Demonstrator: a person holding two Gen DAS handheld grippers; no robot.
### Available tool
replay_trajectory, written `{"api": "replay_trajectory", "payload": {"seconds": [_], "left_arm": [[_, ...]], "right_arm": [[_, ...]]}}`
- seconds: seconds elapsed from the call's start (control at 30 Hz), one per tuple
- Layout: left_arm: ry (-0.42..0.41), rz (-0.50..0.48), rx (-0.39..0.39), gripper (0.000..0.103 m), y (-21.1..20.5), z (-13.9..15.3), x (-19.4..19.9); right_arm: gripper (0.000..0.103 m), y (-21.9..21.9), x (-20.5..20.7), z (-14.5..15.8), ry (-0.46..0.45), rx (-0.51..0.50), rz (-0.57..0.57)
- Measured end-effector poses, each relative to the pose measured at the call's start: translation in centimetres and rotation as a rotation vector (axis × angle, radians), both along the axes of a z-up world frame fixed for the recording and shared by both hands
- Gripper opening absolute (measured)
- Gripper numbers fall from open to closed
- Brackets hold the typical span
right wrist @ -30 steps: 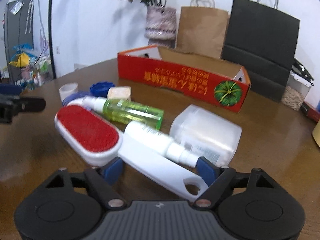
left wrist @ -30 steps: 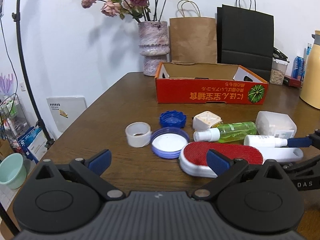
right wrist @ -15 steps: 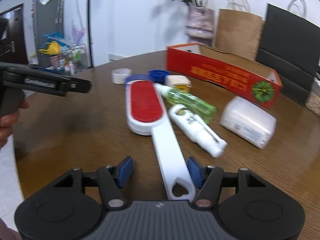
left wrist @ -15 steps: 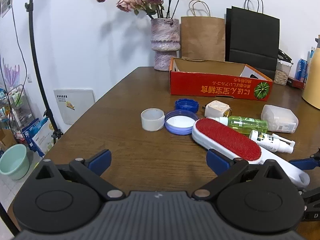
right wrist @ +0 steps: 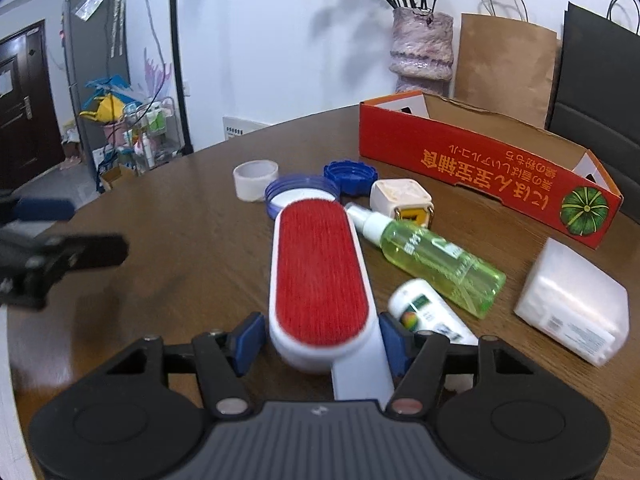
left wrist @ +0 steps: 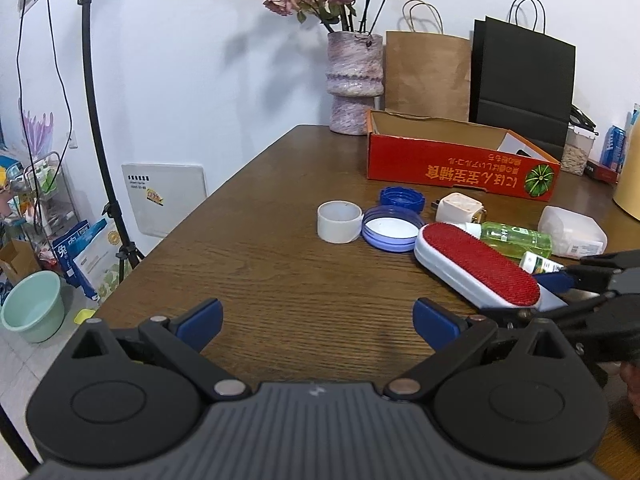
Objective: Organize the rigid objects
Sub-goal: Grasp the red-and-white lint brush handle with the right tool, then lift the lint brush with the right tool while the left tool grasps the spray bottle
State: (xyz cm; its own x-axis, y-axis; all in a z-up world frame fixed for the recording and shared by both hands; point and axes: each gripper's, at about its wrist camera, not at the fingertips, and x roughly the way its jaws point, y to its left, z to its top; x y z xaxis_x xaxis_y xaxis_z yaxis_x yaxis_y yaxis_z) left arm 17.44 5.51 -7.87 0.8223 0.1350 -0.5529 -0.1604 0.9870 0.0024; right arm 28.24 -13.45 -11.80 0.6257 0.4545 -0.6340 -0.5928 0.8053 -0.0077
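Note:
A white lint brush [right wrist: 320,268] with a red pad lies on the brown table [right wrist: 180,240], its handle pointing at me. My right gripper [right wrist: 322,340] has its jaws around the brush's near end and is closing; the right pad sits at the brush's edge and a thin gap shows at the left pad. In the left wrist view the lint brush [left wrist: 476,268] lies to the right with the right gripper [left wrist: 548,296] at its end. My left gripper [left wrist: 318,318] hangs open over bare wood, holding nothing.
Beside the brush lie a green spray bottle [right wrist: 436,260], a small white bottle [right wrist: 424,312], a clear box [right wrist: 572,312], a white cube [right wrist: 402,200], two blue lids [right wrist: 350,176], and a white ring [right wrist: 256,178]. A red cardboard box [right wrist: 480,168], vase and paper bags stand behind.
My right gripper slid forward along the handle to the brush's head end and narrowed its jaws. The brush and white bottle shifted on the table. The left gripper drifted left, away from the objects.

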Motion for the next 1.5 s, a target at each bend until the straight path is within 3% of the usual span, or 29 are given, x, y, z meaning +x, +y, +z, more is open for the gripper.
{"api": "replay_trajectory", "payload": {"seconds": [0.27, 0.7, 1.5], "left_arm": [[0.006, 0.005, -0.012, 0.103, 0.2, -0.2, 0.3], [0.01, -0.02, 0.006, 0.103, -2.1, -0.1, 1.2], [0.007, -0.214, 0.028, 0.103, -12.0, -0.5, 5.0]], "right_arm": [[0.055, 0.2, -1.4, -0.3, -0.078, 0.012, -0.013], [0.055, -3.2, -3.1, 1.6, -0.143, 0.111, -0.048], [0.055, -13.7, -2.2, 2.4, -0.217, 0.15, -0.208]]}}
